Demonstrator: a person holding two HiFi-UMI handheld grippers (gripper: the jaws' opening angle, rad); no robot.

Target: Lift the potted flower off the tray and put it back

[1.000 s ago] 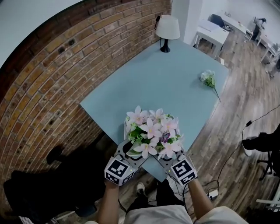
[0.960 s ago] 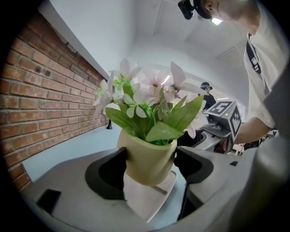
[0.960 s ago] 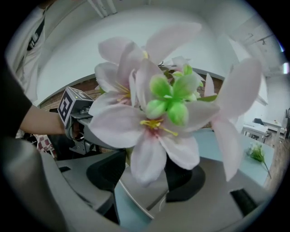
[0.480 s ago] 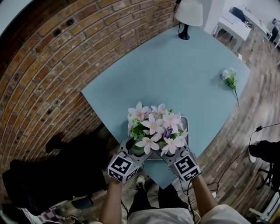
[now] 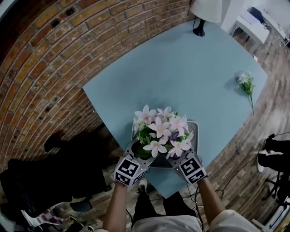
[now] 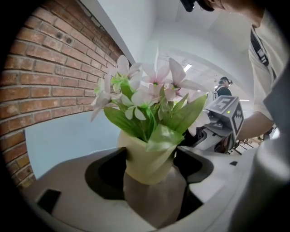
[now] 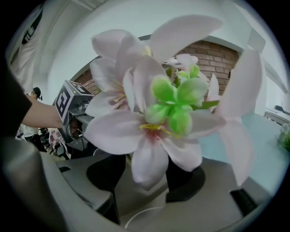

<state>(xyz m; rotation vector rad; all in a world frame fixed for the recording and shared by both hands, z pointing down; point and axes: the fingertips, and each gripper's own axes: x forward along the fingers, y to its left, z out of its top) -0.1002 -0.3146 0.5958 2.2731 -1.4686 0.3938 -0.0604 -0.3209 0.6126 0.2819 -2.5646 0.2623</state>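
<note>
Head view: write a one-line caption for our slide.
Left gripper and right gripper hold the potted flower at the tray on the table.

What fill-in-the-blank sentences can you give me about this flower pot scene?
1. The wall beside the table is built of ___.
2. A white-shaded ___ stands at the table's far edge.
3. The left hand-held gripper grips the potted flower by its pale ___.
4. A loose flower sprig lies on the table, outside the grey ___.
Missing words: brick; lamp; pot; tray.
</note>
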